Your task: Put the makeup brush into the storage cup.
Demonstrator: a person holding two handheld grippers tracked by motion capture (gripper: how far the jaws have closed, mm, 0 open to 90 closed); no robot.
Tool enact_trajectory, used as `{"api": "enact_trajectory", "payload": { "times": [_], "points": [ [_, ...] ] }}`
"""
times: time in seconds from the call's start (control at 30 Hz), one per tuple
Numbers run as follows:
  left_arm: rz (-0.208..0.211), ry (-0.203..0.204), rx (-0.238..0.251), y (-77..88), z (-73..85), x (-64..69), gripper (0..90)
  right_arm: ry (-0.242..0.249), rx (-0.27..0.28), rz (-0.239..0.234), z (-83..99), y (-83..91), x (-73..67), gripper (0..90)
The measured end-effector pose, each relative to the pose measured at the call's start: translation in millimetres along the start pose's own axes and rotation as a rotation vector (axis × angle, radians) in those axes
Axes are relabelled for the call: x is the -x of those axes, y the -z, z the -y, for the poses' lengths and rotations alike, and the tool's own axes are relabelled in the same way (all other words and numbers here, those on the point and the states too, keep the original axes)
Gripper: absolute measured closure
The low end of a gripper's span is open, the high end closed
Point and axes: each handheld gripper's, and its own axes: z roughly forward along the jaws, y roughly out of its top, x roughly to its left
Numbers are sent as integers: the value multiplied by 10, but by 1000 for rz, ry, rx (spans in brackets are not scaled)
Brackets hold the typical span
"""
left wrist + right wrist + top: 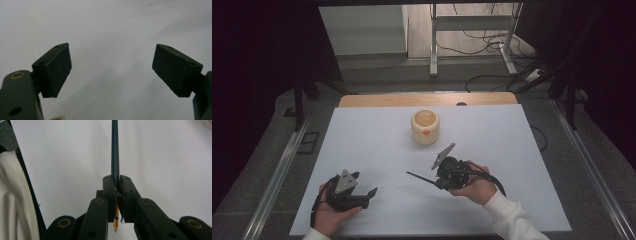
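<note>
A dark pencil [115,150] is clamped between the closed jaws of the right gripper [117,185], near its sharpened end: the yellowish tip pokes out behind the pads, and the long shaft runs fwd over the white table [377,145]. In the high view the pencil [419,177] is seen pointing left, held above the table, w/ the cream cup [425,126] further back and well apart. The pencil is judged light, stiff and thin, w/ a smooth shaft likely to pivot or slip when pinched at 1 end; a hold nearer mid-shaft would be steadier. The left gripper [111,67] is held w/ jaws spread wide, nothing between them, low over the table.
</note>
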Motion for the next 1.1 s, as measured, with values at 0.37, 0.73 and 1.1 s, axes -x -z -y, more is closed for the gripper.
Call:
{"api": "enact_trajectory", "payload": {
  "times": [0.37, 0.73, 1.1],
  "points": [
    [-5, -102, -3, -64, -174, 167, 166, -9, 0, 5, 49, 30, 42, 847],
    [5, -219, -8, -135, -317, 357, 166, -13, -7, 10, 92, 31, 69, 847],
    [26, -269, 4, -209, -449, 502, 166, -11, -11, 10, 96, 11, 78, 847]
  ]
}}
